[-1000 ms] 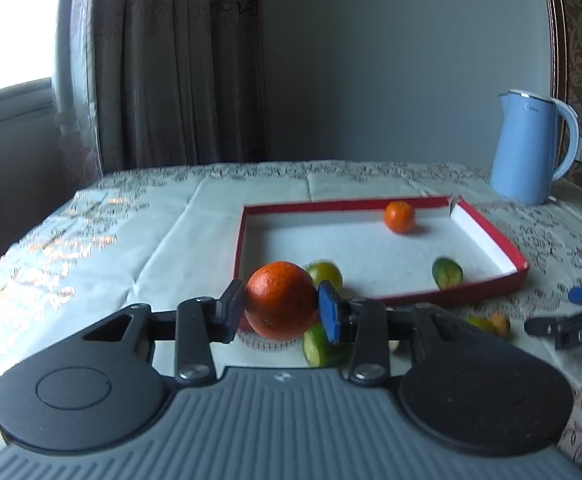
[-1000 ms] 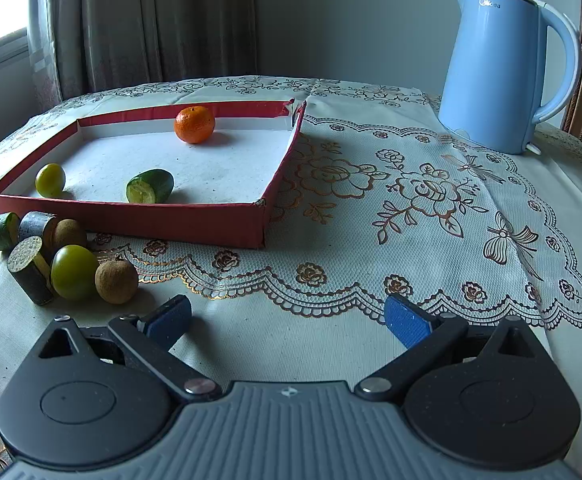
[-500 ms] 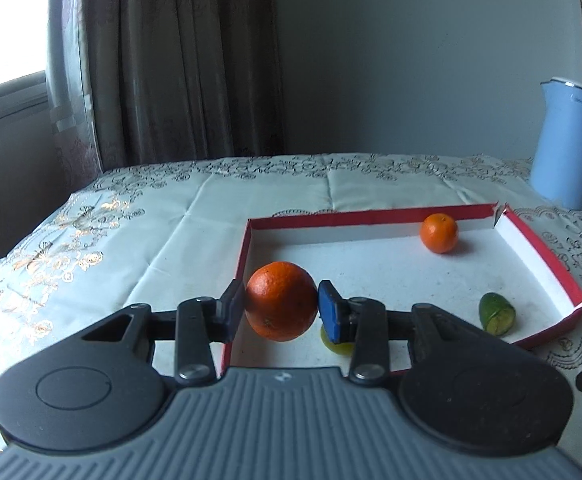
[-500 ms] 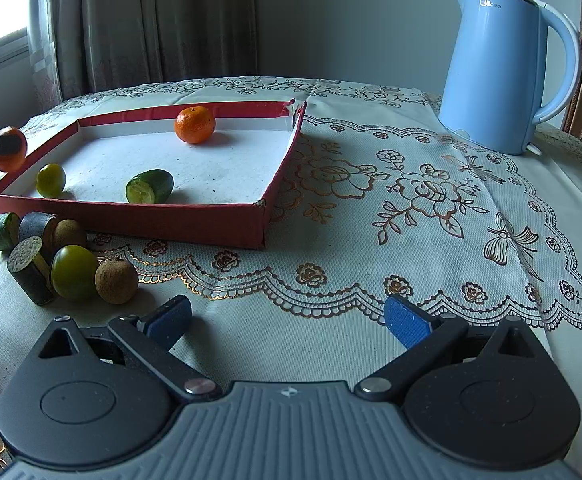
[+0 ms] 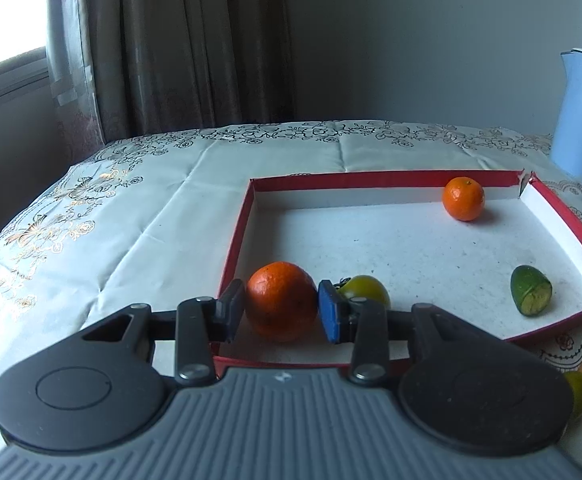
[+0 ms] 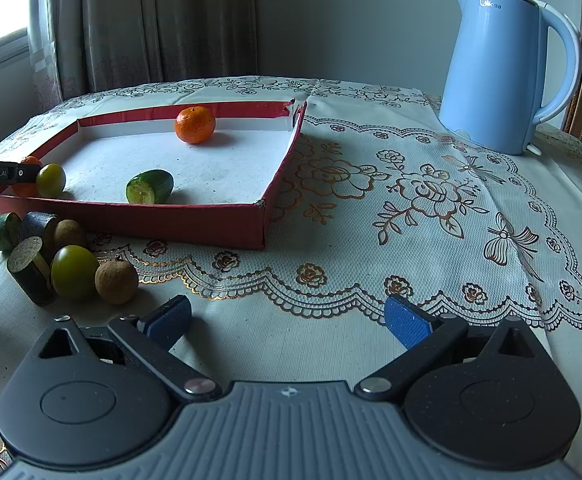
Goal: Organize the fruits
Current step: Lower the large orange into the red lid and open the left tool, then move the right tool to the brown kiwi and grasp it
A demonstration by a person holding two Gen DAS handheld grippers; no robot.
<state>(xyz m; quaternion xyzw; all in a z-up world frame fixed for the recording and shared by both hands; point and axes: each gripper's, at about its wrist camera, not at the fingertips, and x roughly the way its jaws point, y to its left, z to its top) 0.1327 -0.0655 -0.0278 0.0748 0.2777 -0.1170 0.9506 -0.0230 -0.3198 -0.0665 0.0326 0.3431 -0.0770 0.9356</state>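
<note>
A table under a pale embroidered cloth (image 6: 371,208) fills both views. On it, ahead of the left gripper (image 5: 282,309), sits a shallow red-rimmed cardboard tray with a white floor (image 5: 371,178), its long side running away toward the light-blue electric kettle (image 6: 499,68) at the far right. The left gripper is clamped on a large round orange (image 5: 281,300), held just over the tray's near left corner; being round, it shows no long axis. Just right of that gripper lies a yellow-green round fruit (image 5: 365,288); farther right, a cut green cucumber piece (image 5: 530,290), cut face toward the camera; far ahead, a small mandarin (image 5: 463,199). The right gripper (image 6: 287,320) stands wide apart, empty, over the cloth. To its left a cluster of loose fruits (image 6: 71,268) lies outside the tray.
</note>
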